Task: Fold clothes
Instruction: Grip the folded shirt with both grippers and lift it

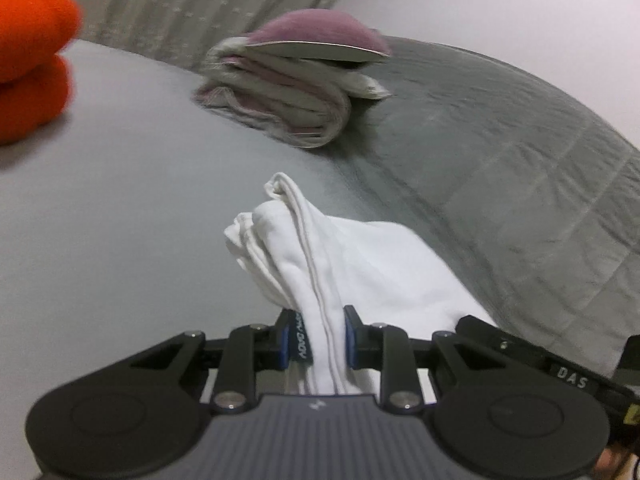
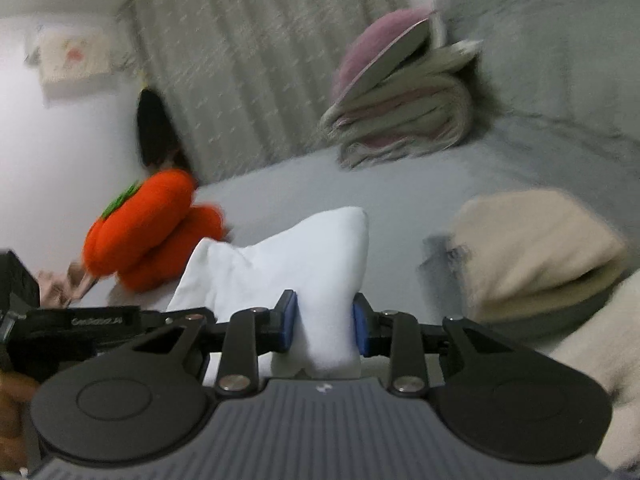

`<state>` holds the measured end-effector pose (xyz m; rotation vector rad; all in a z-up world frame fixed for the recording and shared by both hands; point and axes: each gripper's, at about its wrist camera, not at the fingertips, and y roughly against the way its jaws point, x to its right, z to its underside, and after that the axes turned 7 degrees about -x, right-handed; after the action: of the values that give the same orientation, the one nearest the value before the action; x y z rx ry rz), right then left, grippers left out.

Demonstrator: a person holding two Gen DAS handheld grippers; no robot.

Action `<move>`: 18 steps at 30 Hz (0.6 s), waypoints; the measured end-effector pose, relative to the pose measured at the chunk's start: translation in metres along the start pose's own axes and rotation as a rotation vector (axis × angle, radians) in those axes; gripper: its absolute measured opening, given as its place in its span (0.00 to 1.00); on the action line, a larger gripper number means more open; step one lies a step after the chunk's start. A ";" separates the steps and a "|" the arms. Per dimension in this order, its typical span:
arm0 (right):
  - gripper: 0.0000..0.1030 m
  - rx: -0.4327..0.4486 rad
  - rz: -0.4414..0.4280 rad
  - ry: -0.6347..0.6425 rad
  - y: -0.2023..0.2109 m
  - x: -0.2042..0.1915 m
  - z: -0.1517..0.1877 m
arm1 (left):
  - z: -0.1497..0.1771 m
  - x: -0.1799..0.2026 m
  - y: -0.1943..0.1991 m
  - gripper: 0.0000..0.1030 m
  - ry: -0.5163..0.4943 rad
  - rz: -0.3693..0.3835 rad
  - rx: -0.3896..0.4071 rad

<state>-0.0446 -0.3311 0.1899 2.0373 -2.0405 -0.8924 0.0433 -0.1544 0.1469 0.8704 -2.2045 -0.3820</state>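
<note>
A white garment lies bunched and partly folded on the grey bed sheet. My left gripper is shut on a gathered edge of it, a dark label showing beside the left blue pad. In the right wrist view the same white garment rises in a soft fold, and my right gripper is shut on its near edge. Part of the other gripper's black body shows at the left, close by. Both views are motion-blurred.
A folded pink-and-grey stack with a purple cap on top sits ahead by the grey quilted blanket. An orange plush pumpkin lies left. A folded beige garment lies right. Curtains hang behind the bed.
</note>
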 end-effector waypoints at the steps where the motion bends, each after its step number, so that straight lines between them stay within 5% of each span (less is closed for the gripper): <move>1: 0.31 0.013 0.010 -0.001 0.004 0.011 -0.007 | -0.008 0.014 -0.014 0.24 -0.014 0.019 0.002; 9: 0.31 0.022 0.137 -0.023 0.010 0.111 -0.074 | -0.045 0.075 -0.133 0.24 0.012 0.134 -0.028; 18: 0.31 -0.098 0.212 -0.074 -0.030 0.178 -0.057 | -0.027 0.081 -0.197 0.26 -0.014 0.040 -0.096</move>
<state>-0.0064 -0.5145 0.1659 1.7237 -2.1539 -1.0171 0.1146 -0.3539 0.1098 0.7728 -2.1937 -0.4712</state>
